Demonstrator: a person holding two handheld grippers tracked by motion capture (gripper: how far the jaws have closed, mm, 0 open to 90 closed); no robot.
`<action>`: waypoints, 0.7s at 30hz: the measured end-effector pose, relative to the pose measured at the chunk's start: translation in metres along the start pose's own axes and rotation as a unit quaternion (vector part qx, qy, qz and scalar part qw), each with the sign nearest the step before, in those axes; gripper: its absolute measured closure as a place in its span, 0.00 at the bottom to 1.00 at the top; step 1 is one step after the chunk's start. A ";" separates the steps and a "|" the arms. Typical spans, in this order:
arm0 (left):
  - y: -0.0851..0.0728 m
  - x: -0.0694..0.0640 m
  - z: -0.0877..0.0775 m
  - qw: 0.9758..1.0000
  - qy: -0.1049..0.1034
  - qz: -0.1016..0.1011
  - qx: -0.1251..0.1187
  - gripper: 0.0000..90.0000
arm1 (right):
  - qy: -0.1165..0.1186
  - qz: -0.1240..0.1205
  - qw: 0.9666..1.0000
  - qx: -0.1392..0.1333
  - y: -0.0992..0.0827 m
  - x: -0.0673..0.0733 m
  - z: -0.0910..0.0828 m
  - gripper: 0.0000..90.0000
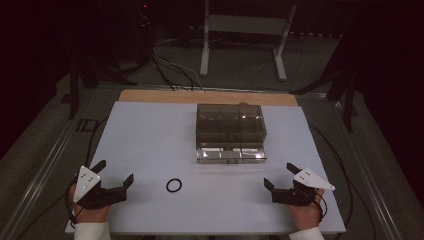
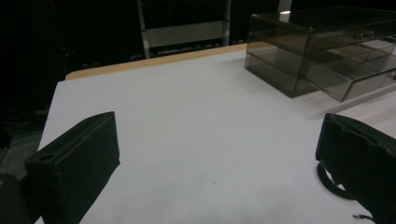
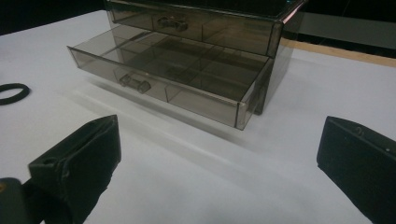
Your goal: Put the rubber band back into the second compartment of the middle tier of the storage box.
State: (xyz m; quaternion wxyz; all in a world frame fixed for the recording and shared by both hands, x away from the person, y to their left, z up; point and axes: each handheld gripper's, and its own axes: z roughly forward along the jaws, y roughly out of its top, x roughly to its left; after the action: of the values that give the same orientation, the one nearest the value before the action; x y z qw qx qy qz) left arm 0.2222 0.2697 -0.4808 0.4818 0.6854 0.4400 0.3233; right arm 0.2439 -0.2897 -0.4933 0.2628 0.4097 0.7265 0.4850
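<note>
A: Two claws in frame, both resting at the near edge of the white counter [image 1: 150, 130]. Left claw [image 1: 116, 174] — jaws spread wide, nothing between them. Right claw [image 1: 280, 175] likewise agape and empty.

B: Confirmed from the left gripper view: left claw [image 2: 210, 154] has bare counter [image 2: 187, 116] between its jaws. Position of the black ring?

A: Black ring [image 1: 173, 185] lies flat on the counter, between the two claws, nearer the left one but apart from it. In the left gripper view the black ring [image 2: 334, 186] sits just behind the right-hand jaw, partly hidden by it.

B: And the box?

A: Smoked-plastic drawer organizer [image 1: 230, 125] stands mid-counter, beyond the ring and well apart from it. Its lower drawer [image 1: 231, 154] is pulled out toward the person; the upper one is shut.

B: Right gripper view agrees — right claw [image 3: 219, 154] faces the drawer organizer [image 3: 205, 28], lower drawer [image 3: 173, 79] out, its divided compartments visible, small handle on the front. Black ring [image 3: 13, 92] at the left edge, apart from the drawer.
</note>
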 end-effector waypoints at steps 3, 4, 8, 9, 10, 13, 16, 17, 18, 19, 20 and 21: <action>0.000 0.000 0.000 1.000 0.002 0.001 0.002 0.00 | -0.004 -0.001 1.000 0.003 -0.001 -0.001 0.000 0.00; 0.000 -0.001 0.000 1.000 0.002 0.002 0.003 0.00 | -0.004 -0.001 1.000 0.003 -0.001 -0.001 0.000 0.00; 0.000 -0.001 0.000 1.000 0.001 0.002 0.004 0.00 | -0.005 -0.002 1.000 0.001 0.000 -0.001 -0.001 0.00; -0.001 -0.001 0.000 1.000 0.000 0.000 0.005 0.00 | -0.004 -0.003 1.000 0.002 -0.001 0.000 0.000 0.00; -0.001 -0.001 0.000 1.000 -0.002 -0.001 0.006 0.00 | -0.005 -0.007 1.000 0.002 0.000 0.000 0.000 0.00; -0.001 -0.001 -0.001 1.000 -0.003 -0.002 0.005 0.00 | -0.005 -0.007 1.000 0.000 0.000 0.001 0.000 0.00; -0.001 -0.002 -0.001 1.000 -0.005 -0.003 0.005 0.00 | -0.007 -0.007 1.000 0.000 0.000 0.001 0.000 0.00; -0.001 -0.003 -0.001 1.000 -0.007 -0.006 0.005 0.00 | -0.007 -0.007 1.000 0.000 0.000 0.001 0.000 0.00; 0.000 -0.003 -0.001 1.000 -0.010 -0.007 0.003 0.00 | -0.007 -0.006 1.000 -0.001 0.000 0.000 0.000 0.00; 0.000 -0.005 -0.002 1.000 -0.010 -0.004 0.005 0.00 | -0.001 0.003 1.000 -0.002 0.000 0.000 0.000 0.00; 0.000 -0.005 -0.002 1.000 -0.010 -0.004 0.005 0.00 | -0.001 0.003 1.000 -0.002 0.000 0.000 0.000 0.00; 0.000 -0.005 -0.002 1.000 -0.010 -0.004 0.005 0.00 | 0.009 0.016 1.000 -0.007 -0.001 -0.001 -0.001 0.00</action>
State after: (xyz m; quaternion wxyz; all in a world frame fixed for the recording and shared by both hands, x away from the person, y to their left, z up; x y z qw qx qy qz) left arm 0.2190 0.2661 -0.4804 0.4838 0.6893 0.4396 0.3123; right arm 0.2440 -0.2910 -0.4935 0.2514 0.4154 0.7186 0.4978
